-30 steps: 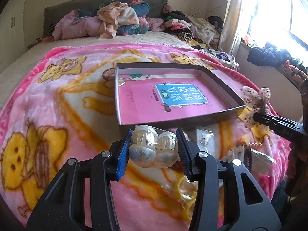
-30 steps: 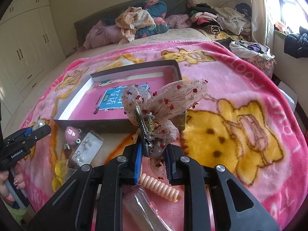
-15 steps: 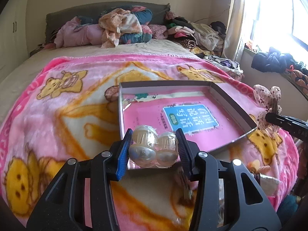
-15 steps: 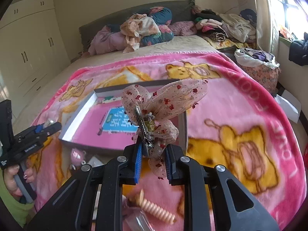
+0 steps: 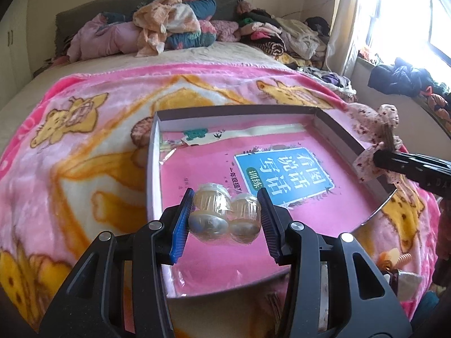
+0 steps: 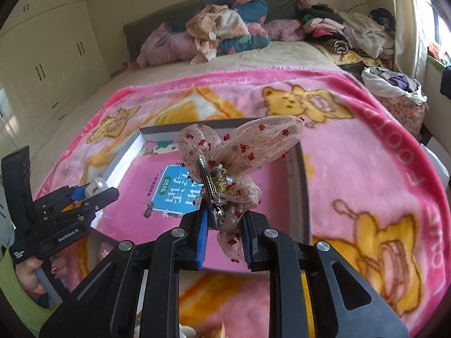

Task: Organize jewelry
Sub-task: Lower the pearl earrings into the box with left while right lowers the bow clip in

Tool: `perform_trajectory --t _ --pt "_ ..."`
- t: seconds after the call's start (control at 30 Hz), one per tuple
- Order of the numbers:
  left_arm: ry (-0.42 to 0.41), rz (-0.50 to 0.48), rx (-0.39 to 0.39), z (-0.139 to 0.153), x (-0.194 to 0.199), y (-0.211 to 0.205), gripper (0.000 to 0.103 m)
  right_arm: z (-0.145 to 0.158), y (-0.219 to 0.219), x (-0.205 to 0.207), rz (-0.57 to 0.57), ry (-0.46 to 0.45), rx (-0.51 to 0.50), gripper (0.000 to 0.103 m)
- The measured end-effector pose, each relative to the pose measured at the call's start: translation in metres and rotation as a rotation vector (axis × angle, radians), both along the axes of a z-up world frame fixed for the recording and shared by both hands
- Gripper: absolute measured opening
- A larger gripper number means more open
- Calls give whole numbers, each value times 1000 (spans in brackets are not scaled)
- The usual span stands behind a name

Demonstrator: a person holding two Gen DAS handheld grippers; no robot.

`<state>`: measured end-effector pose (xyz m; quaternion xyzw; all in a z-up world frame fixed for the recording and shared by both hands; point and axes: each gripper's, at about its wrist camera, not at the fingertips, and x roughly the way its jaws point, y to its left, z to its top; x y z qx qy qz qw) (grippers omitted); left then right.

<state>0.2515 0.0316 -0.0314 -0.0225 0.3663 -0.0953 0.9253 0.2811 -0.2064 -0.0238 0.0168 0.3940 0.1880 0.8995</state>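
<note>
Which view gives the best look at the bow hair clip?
The right wrist view: the bow hair clip fills the centre, metal clip visible, clamped in the right gripper. The left wrist view shows it only small and side-on at the right edge.

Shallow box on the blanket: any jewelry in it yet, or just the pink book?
No jewelry visible in it. The box holds only the pink book; the hair bow and clear bagged pair sit clamped in the hand-held grippers.

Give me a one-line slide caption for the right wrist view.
Right gripper holds a bow hair clip above the tray; left gripper brings a wrapped pair of beads.
</note>
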Motion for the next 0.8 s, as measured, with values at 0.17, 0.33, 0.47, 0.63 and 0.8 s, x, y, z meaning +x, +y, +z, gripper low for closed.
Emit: perform_trajectory --t 0.17,0.33,0.47,0.63,0.8 --pt "4 3 23 -7 5 -4 37 -17 6 11 -5 33 -30 22" --pt "5 3 33 -12 7 -8 37 -31 4 16 -22 50 -59 24" --pt "-5 4 39 -13 6 -10 37 -38 -2 17 -38 55 -58 29" --pt "-12 6 37 -11 4 -10 42 -37 -6 11 -52 35 -60 49" --pt "-26 10 41 -8 1 -11 50 -28 -10 -1 -57 -10 -54 67"
